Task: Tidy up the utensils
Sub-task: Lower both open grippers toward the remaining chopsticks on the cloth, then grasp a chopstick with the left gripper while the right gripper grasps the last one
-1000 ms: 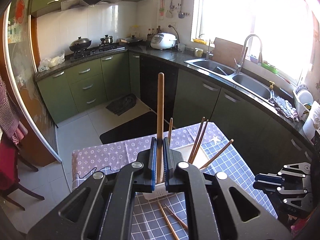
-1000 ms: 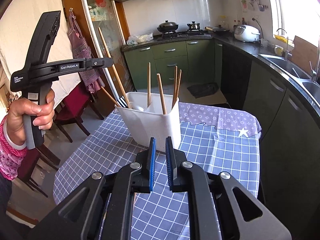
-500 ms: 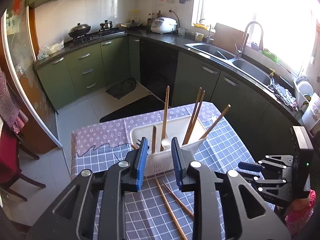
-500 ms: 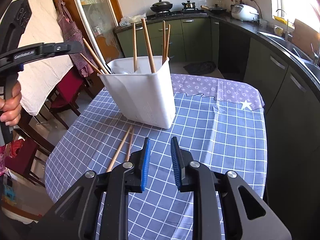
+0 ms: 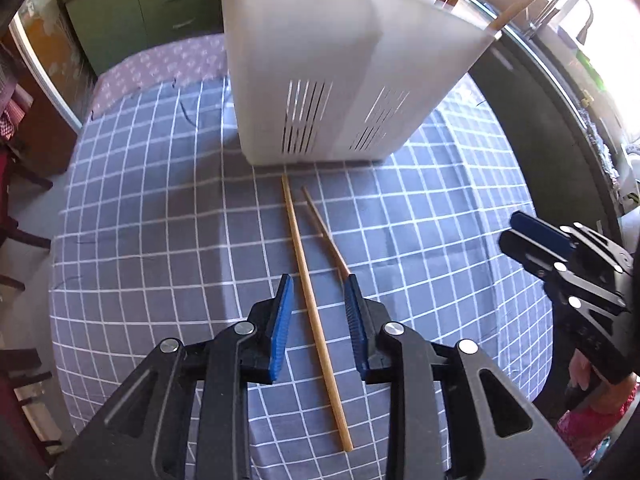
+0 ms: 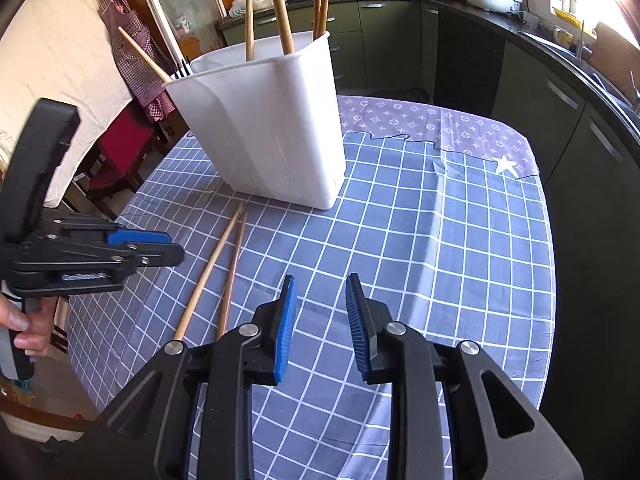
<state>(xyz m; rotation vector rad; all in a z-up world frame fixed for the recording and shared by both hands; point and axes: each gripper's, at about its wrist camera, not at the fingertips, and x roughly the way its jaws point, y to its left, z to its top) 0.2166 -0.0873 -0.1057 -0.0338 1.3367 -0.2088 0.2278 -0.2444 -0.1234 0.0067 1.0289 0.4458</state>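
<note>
A white utensil holder (image 5: 332,80) (image 6: 272,128) stands on the blue checked tablecloth with several wooden chopsticks upright in it. Two loose chopsticks lie on the cloth in front of it: a pale one (image 5: 316,316) (image 6: 208,268) and a darker one (image 5: 324,232) (image 6: 232,276). My left gripper (image 5: 318,284) is open, low over the cloth, its blue pads straddling the pale chopstick; the darker one's near end is by the right pad. My right gripper (image 6: 320,284) is open and empty above bare cloth, right of the chopsticks. It also shows in the left wrist view (image 5: 560,252).
The table (image 6: 460,220) has a purple patterned strip at its far end. Green kitchen cabinets (image 6: 560,92) and a dark counter run along the right. A red chair (image 6: 120,148) and a hanging apron stand to the left of the table.
My left gripper let go of the chopstick into the holder, opened, and dropped down to the loose chopsticks on the cloth. My right gripper opened and moved lower and closer to the table.
</note>
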